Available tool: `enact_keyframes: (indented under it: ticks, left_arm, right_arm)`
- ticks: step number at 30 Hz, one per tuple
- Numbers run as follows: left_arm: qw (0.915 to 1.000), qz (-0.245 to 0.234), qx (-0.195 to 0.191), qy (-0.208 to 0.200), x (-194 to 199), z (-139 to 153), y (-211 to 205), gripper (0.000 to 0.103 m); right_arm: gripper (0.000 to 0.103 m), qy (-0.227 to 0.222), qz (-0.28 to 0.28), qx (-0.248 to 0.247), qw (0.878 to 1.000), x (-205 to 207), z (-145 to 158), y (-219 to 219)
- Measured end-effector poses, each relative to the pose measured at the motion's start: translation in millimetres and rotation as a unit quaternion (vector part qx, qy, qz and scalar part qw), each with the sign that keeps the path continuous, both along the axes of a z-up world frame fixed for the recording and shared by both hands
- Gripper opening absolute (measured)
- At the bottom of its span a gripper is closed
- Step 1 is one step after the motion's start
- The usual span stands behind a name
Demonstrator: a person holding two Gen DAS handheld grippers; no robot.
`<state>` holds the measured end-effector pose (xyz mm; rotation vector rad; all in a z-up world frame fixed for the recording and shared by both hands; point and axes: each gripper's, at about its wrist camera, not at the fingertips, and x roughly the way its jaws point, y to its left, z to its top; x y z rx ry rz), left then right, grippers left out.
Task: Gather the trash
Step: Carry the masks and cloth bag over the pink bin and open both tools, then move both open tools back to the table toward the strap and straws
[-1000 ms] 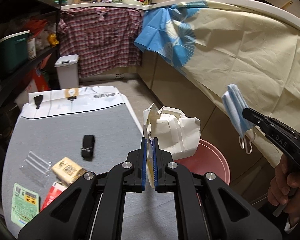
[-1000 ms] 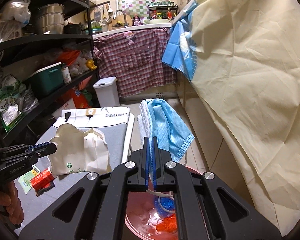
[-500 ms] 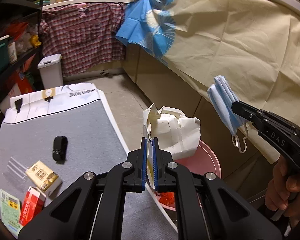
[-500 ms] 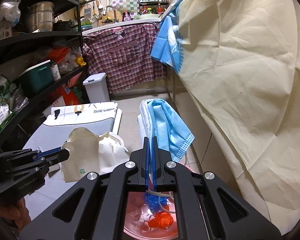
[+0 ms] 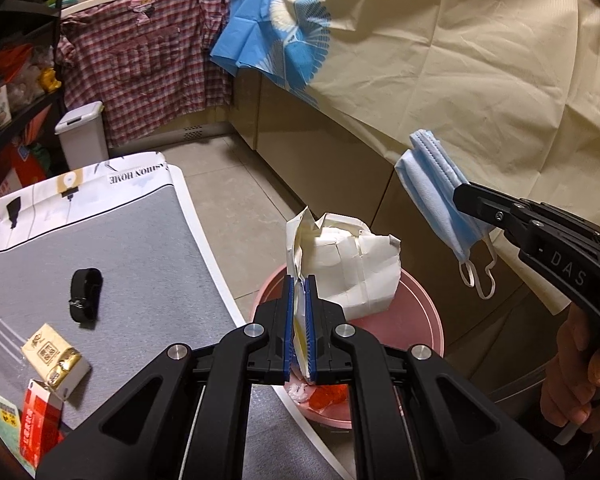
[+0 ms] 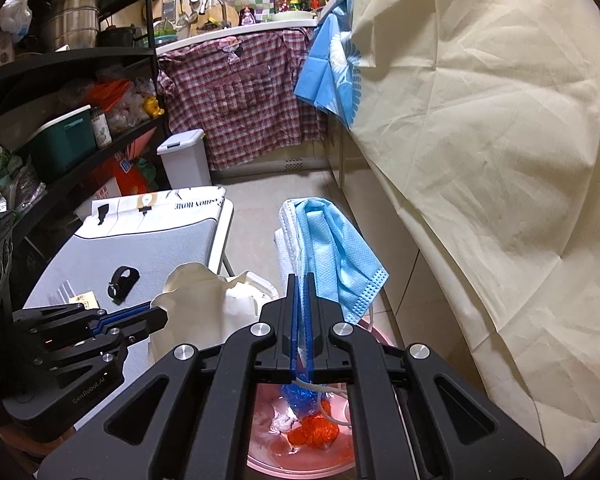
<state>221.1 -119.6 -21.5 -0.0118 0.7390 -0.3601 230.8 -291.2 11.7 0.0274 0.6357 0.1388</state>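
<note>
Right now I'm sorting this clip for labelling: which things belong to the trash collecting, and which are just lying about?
Part of the job:
- crumpled paper bag, held in the left hand-held gripper
- face mask, held in the right hand-held gripper
- pink bin with scraps inside

Lying about:
- black strap
- small boxes
- checked shirt
- white pedal bin
</note>
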Motion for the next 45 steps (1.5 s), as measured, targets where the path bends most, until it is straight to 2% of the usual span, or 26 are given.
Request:
enact_keyframes:
  ticks: [3,5,7,8,9,23,33,45]
  left_arm:
    - [0.9998,-0.014,-0.011,0.006,2,-2,-3,0.006]
    - [0.9996,-0.021,-0.015,0.011,2,-3,-5,0.013]
    - [0.9994,-0.027,-0.019,0.012,2,-3,-6,0.020]
    - [0.9994,-0.026,-0.022,0.010,1,-3,-5,0.024]
    - [0.9994,-0.025,-0.023,0.010,0,-3,-4,0.024]
    - [0.9997,-0.008,-0.022,-0.010,-18,9,28,0.024]
    - [0.9981,0.048,-0.021,-0.032,-34,28,99,0.024]
    - [0.9881,0.148,-0.029,-0.033,-42,27,201,0.024]
  right_arm:
    - [0.007,0.006,-0.005,0.002,1.000,2,-2,-2]
    - [0.011,0.010,-0.005,0.002,1.000,3,-5,-2]
    - [0.028,0.014,-0.007,-0.003,1.000,4,-6,-1]
    - [0.041,0.012,-0.008,-0.005,1.000,3,-6,0]
    - [0.044,0.009,-0.009,-0.008,1.000,3,-6,1]
    - [0.045,-0.003,-0.001,-0.007,1.000,-5,-2,14]
    - [0.045,-0.032,0.045,-0.003,0.998,-14,11,67]
    - [0.045,-0.074,0.086,0.032,0.993,-23,23,126]
